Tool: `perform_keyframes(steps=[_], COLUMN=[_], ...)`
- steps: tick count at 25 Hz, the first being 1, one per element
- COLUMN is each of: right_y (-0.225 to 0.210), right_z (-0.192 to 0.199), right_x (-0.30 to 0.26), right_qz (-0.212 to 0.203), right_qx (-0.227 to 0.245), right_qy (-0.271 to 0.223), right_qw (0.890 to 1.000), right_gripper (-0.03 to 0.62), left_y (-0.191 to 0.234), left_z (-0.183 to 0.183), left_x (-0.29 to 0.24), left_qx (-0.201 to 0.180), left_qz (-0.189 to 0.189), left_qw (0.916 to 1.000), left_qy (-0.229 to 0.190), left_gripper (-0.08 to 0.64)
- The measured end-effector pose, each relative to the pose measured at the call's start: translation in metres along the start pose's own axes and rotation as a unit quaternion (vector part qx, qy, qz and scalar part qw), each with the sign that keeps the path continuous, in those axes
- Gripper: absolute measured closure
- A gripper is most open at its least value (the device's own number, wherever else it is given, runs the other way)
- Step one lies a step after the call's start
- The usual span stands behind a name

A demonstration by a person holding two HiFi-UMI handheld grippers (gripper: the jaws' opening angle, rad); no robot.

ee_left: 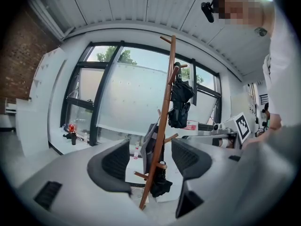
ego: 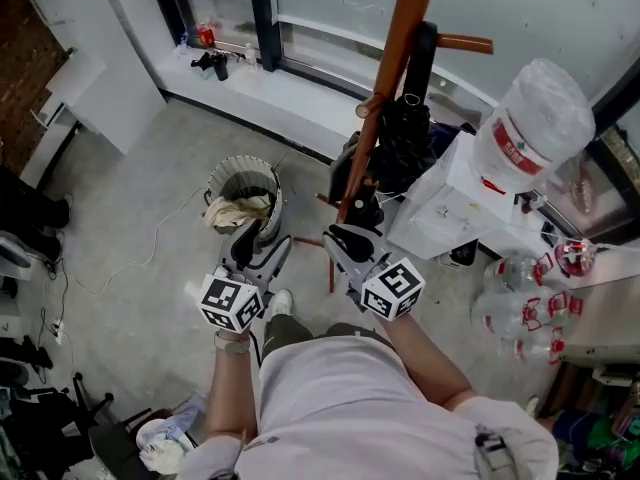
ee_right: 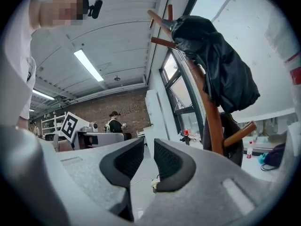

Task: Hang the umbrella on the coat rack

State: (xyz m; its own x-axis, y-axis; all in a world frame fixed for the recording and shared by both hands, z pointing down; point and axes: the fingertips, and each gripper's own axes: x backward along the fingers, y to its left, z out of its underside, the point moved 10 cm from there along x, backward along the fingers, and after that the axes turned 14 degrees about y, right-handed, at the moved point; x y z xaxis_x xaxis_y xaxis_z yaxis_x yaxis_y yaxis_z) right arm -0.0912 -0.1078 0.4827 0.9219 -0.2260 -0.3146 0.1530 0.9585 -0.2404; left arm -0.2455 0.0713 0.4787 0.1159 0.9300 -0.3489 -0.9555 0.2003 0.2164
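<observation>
1. The umbrella (ego: 405, 138) is black and folded, its fabric loosely bunched. It hangs on an upper peg of the brown wooden coat rack (ego: 385, 98), upper centre of the head view.
2. Its long axis runs up–down beside the pole.
3. Left gripper (ee_left: 150, 161) – jaws wide apart, empty.
4. Right gripper (ee_right: 148, 161) – narrow gap, empty.
</observation>
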Motion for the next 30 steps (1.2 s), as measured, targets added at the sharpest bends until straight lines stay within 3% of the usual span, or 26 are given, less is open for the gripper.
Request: perform_keyframes(steps=[11,30], right_y=[0.020,0.024], right_z=[0.000,0.017], right_x=[-0.001,0.023], right_qz=[-0.035,-0.032], right_qx=[0.037,0.077], right_qy=[0.010,0.026], right_qw=[0.999,0.996], right_gripper=[0.534,0.534], left_y=[-0.011,-0.036], left_z=[0.026,0.040], left_x=[0.032,0.037], left_qx=[0.014,0.010], left_qz=[-0.045,-0.047], left_qw=[0.9989,0.9988], left_qy=[0.004,0.013], left_gripper=[0.287,0.288])
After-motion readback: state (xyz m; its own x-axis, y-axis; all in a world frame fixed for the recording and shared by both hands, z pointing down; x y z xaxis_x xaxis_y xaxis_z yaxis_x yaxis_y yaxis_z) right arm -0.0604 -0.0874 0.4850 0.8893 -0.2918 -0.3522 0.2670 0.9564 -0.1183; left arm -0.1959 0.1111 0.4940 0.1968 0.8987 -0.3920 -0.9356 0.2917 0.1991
